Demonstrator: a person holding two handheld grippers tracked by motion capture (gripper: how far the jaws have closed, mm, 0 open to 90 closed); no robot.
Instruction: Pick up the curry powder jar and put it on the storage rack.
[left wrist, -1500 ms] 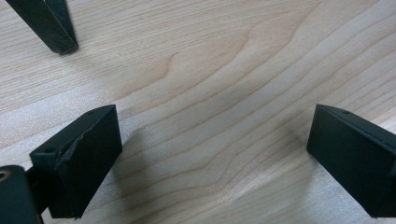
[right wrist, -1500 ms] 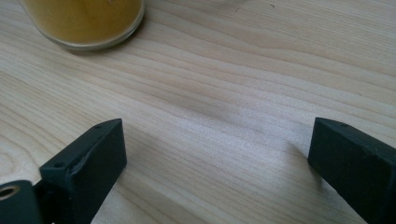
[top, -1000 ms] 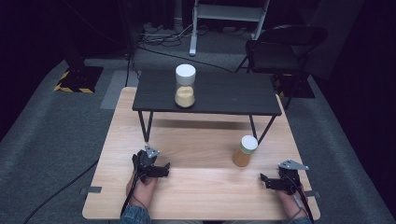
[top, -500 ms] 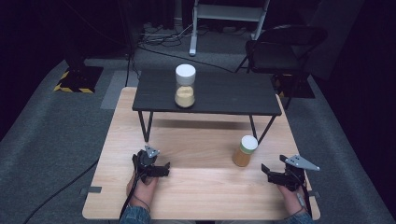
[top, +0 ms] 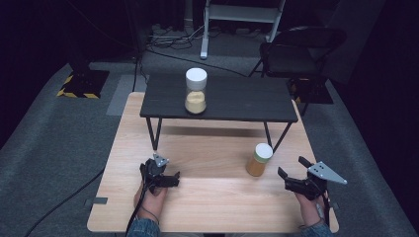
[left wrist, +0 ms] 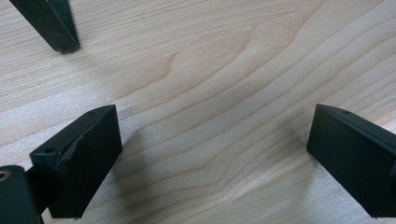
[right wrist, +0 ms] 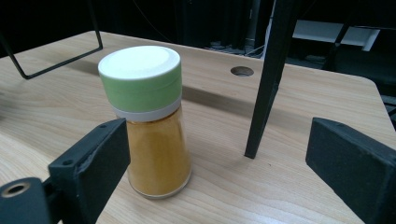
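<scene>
Right gripper view: your right claw point(right wrist: 219, 172) gapes wide, empty; spice jar point(right wrist: 149, 123) stands just ahead by its left jaw. Centre the jaws, close below the lid. Left claw point(left wrist: 210, 158) open, empty over counter point(left wrist: 210, 70).

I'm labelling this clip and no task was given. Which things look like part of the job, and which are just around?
Probably in play (a guess):
- small spice jar, upright on the wooden table, right gripper open and facing it
- larger jar on the black raised shelf
- left gripper, open

Just around:
- folding chair
- floor cables
</scene>
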